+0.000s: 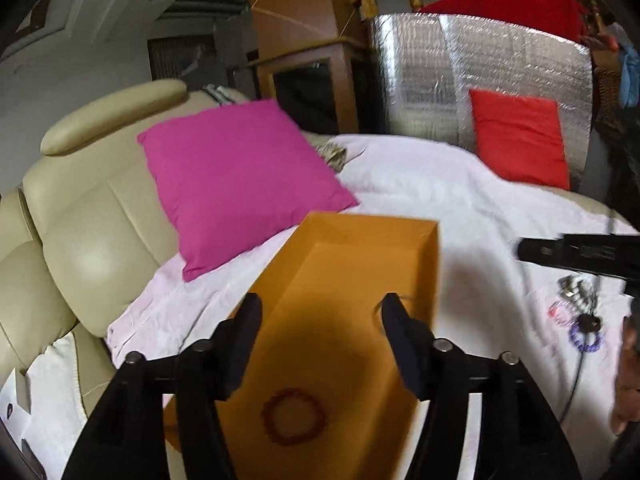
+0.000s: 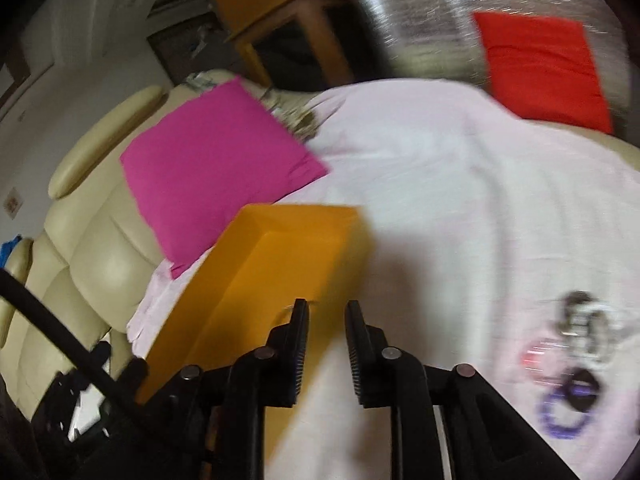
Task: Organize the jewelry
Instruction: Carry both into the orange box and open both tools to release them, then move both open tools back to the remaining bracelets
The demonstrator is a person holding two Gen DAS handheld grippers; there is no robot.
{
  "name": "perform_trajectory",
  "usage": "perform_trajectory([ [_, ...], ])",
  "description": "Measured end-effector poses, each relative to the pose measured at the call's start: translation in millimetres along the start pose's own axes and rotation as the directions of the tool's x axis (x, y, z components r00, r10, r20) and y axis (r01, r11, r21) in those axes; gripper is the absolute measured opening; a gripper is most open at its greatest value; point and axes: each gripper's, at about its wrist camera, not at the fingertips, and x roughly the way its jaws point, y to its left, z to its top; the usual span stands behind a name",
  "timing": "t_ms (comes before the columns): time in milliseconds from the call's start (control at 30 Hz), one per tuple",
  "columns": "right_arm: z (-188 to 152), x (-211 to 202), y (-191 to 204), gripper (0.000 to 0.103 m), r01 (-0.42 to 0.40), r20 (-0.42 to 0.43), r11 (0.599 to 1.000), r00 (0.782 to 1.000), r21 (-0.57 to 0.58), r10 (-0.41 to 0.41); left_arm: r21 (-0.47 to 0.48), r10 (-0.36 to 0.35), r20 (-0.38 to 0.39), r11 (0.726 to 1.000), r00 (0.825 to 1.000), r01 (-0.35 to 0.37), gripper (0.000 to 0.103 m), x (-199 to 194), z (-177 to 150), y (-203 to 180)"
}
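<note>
White sheet [image 1: 460, 216] covers the sofa as work surface, mid frame. Orange box [image 1: 352, 280] lies lower centre to collect pieces; red bead bracelet [image 1: 294, 416] already inside, just below left gripper [image 1: 320, 312], jaws wide, empty. Loose jewelry pile [image 2: 576, 364] lower right, well apart from right gripper [image 2: 326, 312], jaws parted, nothing visible between

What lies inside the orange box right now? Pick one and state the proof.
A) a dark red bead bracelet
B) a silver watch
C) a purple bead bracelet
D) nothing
A: in the left wrist view a dark red bead bracelet lies on the floor of the orange box; the purple bracelet is out on the white cloth.
</note>
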Motion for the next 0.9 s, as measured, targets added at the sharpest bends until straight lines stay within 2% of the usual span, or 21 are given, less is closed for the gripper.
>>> perform_trajectory([
  [33,-1.6,-14.4,-14.4,0.059,0.021,0.013,1.000,1.000,0.017,-0.021,-0.001,-0.010,0.010,1.000,1.000,0.010,0.066,-3.6,1.4,-5.7],
  [67,-4.6,-30.0,-28.4,0.071,0.040,0.037,0.999,0.998,0.030,-0.041,-0.002,-0.019,0.015,1.000,1.000,0.019,0.066,-6.0,3.1,-11.1],
  [133,-11.6,-58.4,-51.4,0.071,0.087,0.074,0.996,0.993,0.030,-0.089,0.002,-0.046,0.024,0.999,0.999,0.046,0.066,-11.8,7.1,-26.4],
  [233,-23.5,-93.0,-85.6,0.071,0.133,0.085,0.989,0.987,0.058,-0.138,0.020,-0.071,0.038,0.997,0.997,0.070,0.067,-19.1,10.1,-50.8],
  [400,-42.7,-131.3,-130.5,0.071,0.196,0.127,0.974,0.970,0.113,-0.210,0.052,-0.118,0.032,0.992,0.993,0.116,0.068,-22.2,10.8,-90.1],
  [633,-53.2,-133.2,-164.9,0.071,0.213,0.087,0.967,0.970,0.141,-0.226,0.122,-0.163,-0.005,0.979,0.987,0.162,0.068,-18.9,6.8,-144.3],
  [900,-58.8,-131.1,-185.5,0.071,0.202,0.050,0.968,0.976,0.150,-0.212,0.159,-0.172,-0.035,0.972,0.985,0.175,0.068,-14.7,2.4,-170.8],
])
